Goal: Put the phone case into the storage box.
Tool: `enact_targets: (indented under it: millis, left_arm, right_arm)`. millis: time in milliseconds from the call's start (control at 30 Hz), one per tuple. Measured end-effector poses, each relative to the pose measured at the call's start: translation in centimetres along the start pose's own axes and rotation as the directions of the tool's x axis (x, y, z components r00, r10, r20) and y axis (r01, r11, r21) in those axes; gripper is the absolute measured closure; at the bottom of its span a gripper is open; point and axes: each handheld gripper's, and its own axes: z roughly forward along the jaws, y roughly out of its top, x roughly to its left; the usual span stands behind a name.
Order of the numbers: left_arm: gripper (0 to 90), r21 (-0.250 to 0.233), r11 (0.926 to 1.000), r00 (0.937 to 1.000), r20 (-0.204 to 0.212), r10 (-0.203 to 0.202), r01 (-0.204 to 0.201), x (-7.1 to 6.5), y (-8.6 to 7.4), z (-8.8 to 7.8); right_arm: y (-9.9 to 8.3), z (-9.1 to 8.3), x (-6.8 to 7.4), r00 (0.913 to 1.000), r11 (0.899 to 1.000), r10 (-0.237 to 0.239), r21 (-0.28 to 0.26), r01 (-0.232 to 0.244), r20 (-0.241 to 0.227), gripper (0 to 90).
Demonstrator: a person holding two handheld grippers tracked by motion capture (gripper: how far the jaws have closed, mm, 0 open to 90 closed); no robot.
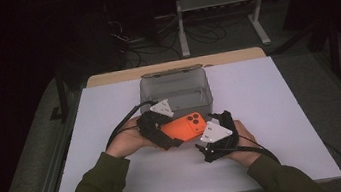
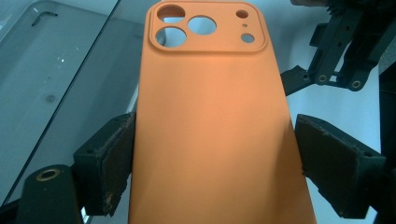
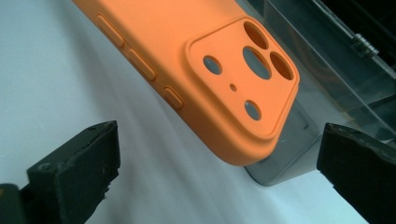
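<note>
left gripper (image 2: 212,154) clamped across the orange phone case (image 2: 215,116), holding it just in front of the clear plastic box (image 1: 175,91) on the white table (image 1: 272,112). right gripper (image 3: 217,163) spread wide, case corner between its jaws, untouched. risk: the smooth case could slip or twist if the right closes off-centre.

White table (image 1: 110,109), clear grey lidded box (image 1: 176,92) resting on it, far middle

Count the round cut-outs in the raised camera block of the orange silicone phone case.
6 in the orange silicone phone case: three large lens holes clustered at one side, two medium holes opposite them, and a tiny pinhole between those two.
</note>
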Motion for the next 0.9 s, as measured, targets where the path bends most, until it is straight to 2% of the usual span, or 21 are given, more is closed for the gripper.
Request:
enact_targets:
  millis: [167, 300, 400, 900]
  left_arm:
    - [15.6, -0.001, 1.0000, 1.0000, 0.001, -0.004, 0.004, -0.1, 0.0, 0.0]
    - [15.6, 0.002, 1.0000, 1.0000, 0.002, 0.000, 0.000, -0.1, 0.0, 0.0]
    - [15.6, 0.003, 1.0000, 1.0000, 0.003, -0.001, 0.001, -0.1, 0.0, 0.0]
    - [15.6, 0.002, 1.0000, 1.0000, 0.003, -0.001, 0.001, -0.1, 0.0, 0.0]
  right_arm:
    - [0.1, 0.0, 0.3, 0.9986, 0.999, -0.045, -0.003, 0.045, 0.028, 0.0]
    - [0.2, -0.1, 0.6, 0.9932, 0.995, -0.100, -0.009, 0.101, 0.059, 0.0]
    - [0.3, -0.1, 0.8, 0.9906, 0.993, -0.117, -0.011, 0.118, 0.071, 0.0]
    - [0.4, -0.1, 1.5, 0.9626, 0.972, -0.229, -0.011, 0.233, 0.145, 0.0]
